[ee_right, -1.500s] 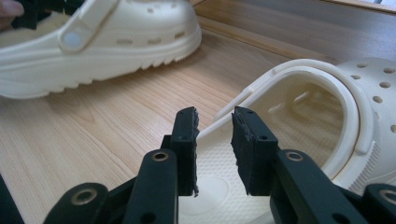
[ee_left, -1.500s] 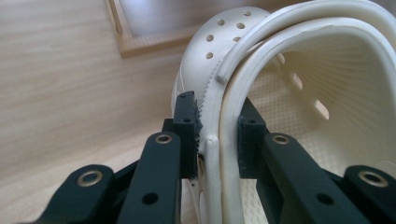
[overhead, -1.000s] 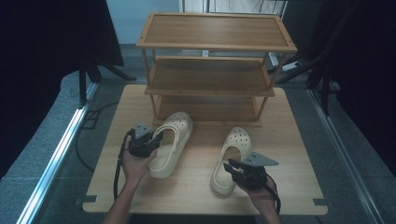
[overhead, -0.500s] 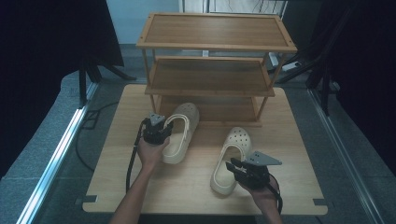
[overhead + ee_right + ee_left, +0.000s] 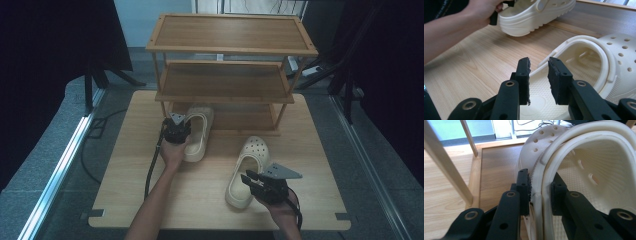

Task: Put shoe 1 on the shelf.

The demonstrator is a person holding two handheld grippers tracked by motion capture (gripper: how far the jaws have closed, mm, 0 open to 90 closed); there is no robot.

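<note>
Left gripper point(image 5: 176, 134) clamps the smooth rim of a cream foam clog point(image 5: 198, 135); right gripper point(image 5: 263, 186) hovers narrowly parted over the perforated second clog point(image 5: 244, 170).

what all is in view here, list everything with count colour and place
clog in the left gripper: 1, cream, toe end under the bottom shelf of the rack, its side wall clamped between the jaws
clog by the right gripper: 1, cream, flat on the table right of centre, not gripped
shoe rack: 1, light wood, three shelves, at the far side of the table
table: 1, light wood, under everything
floor: grey, around the table
left gripper: 1, black, shut on the clog's wall
right gripper: 1, black, jaws apart just above the near clog's heel end
forearms and hands: 2, entering from the bottom of the high view
</note>
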